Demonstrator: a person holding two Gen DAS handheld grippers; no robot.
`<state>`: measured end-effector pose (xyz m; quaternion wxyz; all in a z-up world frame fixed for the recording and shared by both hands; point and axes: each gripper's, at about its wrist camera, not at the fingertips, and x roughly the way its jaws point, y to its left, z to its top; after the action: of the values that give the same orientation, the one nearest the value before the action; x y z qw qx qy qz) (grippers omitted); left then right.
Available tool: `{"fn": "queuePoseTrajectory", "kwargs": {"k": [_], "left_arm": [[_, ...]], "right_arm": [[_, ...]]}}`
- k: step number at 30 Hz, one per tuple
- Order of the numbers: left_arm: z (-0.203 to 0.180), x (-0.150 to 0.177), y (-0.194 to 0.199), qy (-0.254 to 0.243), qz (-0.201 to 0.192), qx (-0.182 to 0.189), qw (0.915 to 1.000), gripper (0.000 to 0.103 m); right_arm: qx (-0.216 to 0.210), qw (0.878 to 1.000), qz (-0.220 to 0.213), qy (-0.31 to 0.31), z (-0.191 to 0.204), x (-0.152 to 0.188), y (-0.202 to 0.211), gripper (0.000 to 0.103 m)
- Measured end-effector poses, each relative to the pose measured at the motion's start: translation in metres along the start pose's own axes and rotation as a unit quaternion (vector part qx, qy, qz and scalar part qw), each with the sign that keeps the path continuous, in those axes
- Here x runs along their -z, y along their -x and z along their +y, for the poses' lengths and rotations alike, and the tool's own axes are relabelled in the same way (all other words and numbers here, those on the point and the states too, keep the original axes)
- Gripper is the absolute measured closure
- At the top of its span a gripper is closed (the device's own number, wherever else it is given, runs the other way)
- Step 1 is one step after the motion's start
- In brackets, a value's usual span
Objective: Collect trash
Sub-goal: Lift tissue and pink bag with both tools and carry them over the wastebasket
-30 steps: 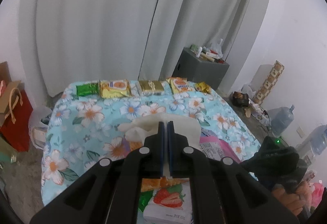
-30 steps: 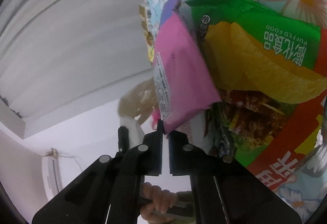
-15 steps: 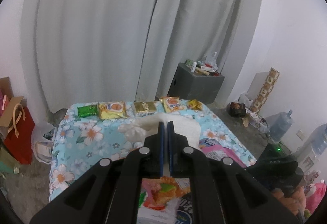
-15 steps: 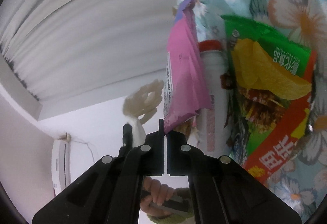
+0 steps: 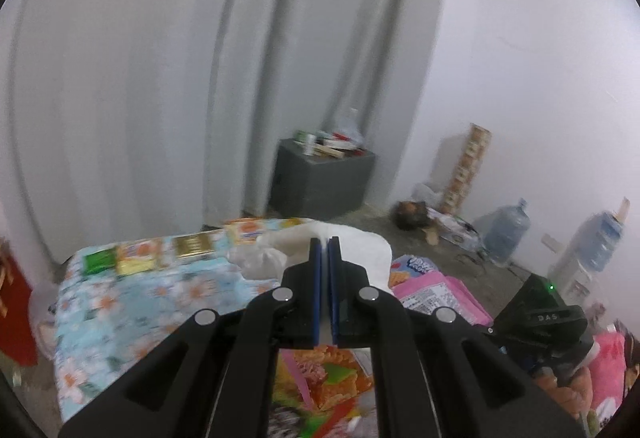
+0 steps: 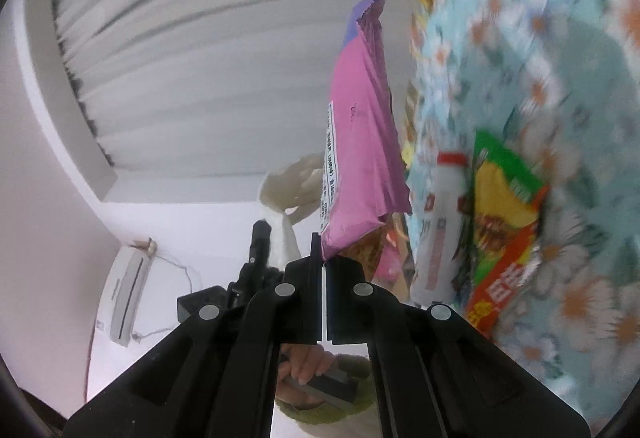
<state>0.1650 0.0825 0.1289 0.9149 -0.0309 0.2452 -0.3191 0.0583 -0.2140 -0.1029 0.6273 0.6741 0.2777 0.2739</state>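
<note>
Right tongs [image 6: 323,258] pinch one corner of the crinkly pink foil snack packet [image 6: 360,142], lifted off the floral tabletop [image 6: 540,38]; left tongs [image 5: 325,250] clamp the white plastic bag [image 5: 360,244]; that thin corner grip could slip

The left gripper [image 5: 324,244] pinches a white plastic bag [image 5: 356,242] above the flowered table [image 5: 132,302], where a row of snack packets [image 5: 160,256] lies along the far edge.
</note>
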Motion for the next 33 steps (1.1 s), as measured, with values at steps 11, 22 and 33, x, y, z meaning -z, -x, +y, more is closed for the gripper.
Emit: {"fn": "queuePoseTrajectory", "kwargs": {"k": [11, 22, 33], "left_arm": [[-0.155, 0.002, -0.095, -0.083, 0.066, 0.138, 0.9847, 0.1], [-0.327, 0.062, -0.217, -0.164, 0.172, 0.235, 0.9426, 0.1], [-0.441, 0.146, -0.339, -0.227, 0.268, 0.264, 0.8983, 0.1]], "right_arm": [[-0.036, 0.984, -0.174, -0.003, -0.019, -0.009, 0.165, 0.103], [0.014, 0.937, -0.348, -0.039, -0.08, -0.013, 0.297, 0.103], [0.165, 0.885, -0.43, -0.073, -0.168, -0.061, 0.363, 0.103]]}}
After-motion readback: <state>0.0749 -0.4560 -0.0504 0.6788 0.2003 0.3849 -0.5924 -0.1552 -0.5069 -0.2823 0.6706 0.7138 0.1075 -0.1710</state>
